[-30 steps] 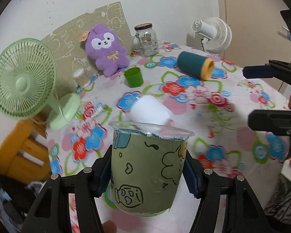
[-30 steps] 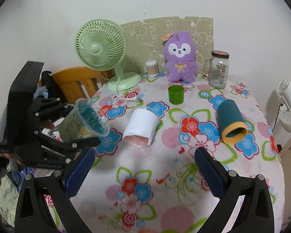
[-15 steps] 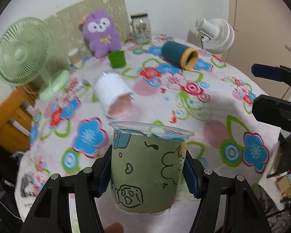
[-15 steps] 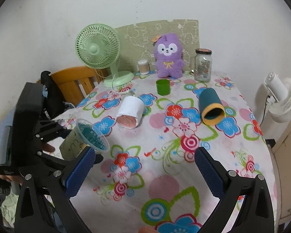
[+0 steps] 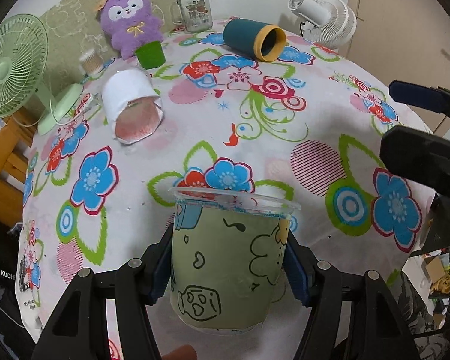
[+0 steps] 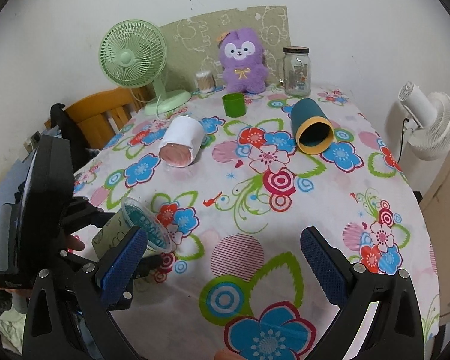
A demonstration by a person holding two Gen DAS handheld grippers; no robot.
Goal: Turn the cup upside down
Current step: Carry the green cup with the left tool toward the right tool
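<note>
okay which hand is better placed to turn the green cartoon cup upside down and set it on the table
Left. The left tongs are already clamped on the green cartoon cup, holding it tipped above the near edge of the table. The right tongs are open, holding nothing, off to the side.

White letters "KUCH", cut off by frame edge, on dark object (image 5: 3, 274) at lower left. Small print "My" on tablecloth edge (image 5: 30, 303), rest unreadable. Jar label (image 5: 196, 9) print too small to read.
</note>
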